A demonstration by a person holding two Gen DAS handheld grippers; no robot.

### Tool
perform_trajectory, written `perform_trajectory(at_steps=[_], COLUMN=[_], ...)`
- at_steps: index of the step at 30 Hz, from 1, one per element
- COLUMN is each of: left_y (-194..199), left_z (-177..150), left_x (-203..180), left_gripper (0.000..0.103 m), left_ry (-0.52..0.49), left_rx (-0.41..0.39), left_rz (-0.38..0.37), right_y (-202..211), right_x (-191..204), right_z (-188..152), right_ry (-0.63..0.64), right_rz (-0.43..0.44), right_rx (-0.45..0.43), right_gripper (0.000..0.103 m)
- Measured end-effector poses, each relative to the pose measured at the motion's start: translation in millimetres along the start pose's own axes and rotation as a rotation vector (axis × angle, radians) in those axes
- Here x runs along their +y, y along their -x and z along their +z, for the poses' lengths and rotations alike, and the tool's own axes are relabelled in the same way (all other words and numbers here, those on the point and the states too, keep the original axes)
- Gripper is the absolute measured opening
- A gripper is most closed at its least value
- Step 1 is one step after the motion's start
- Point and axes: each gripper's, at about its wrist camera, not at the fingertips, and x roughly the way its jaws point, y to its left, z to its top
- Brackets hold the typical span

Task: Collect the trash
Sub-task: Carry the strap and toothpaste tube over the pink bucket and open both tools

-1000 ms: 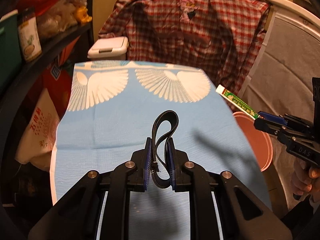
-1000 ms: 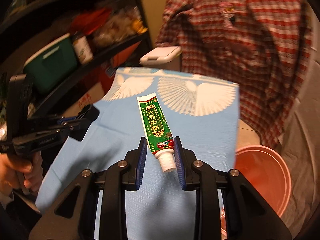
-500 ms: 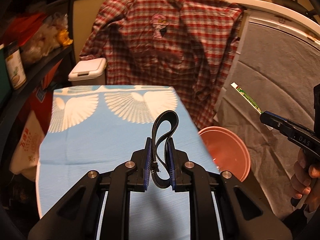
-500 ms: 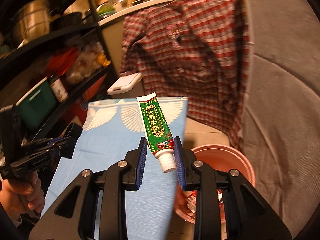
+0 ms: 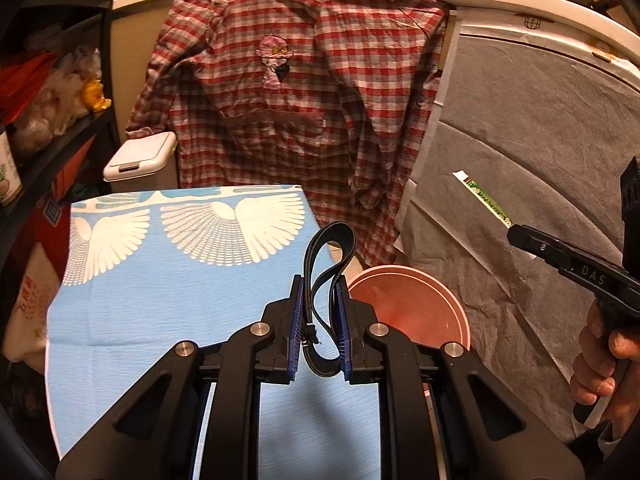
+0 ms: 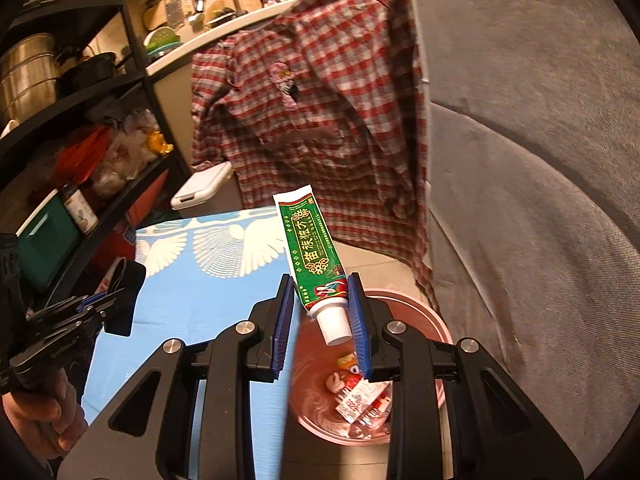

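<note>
The left claw point(image 5: 318, 322) is seen pinching a looped black strap point(image 5: 328, 264), held above the right edge of the desk, which is covered by a blue cloth point(image 5: 160, 292) with white fan prints. The right claw point(image 6: 320, 322) is pressed onto a green toothpaste tube point(image 6: 314, 254) near its white cap, the tube being held above a pink basin point(image 6: 436, 328) on the floor beside the desk. Wrappers point(image 6: 360, 392) are noted inside the basin, and a red plaid shirt point(image 5: 304, 92) is draped behind.

Plaid shirt point(image 5: 304, 92) draped; black shelving point(image 6: 80, 92) left.
</note>
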Motion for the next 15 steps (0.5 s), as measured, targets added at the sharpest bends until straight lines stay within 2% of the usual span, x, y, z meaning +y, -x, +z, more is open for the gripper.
perform_trajectory(at_steps=[7,15], left_y=[-20.7,-41.1], left_z=[0.4,0.6], left_x=[-22.9,-51.3], left_gripper=[0.015,0.015], left_ry=[-0.008,-0.033], left_rx=[0.023,0.042], left_rz=[-0.029,-0.06], right_y=[-13.8,-22.9], right_x=[-16.0,-29.2], right_z=[-2.0,-1.5], right_ry=[-0.037,-0.069], right_rz=[-0.054,-0.071], right_rx=[0.054,0.075], right_gripper=[0.028,0.028])
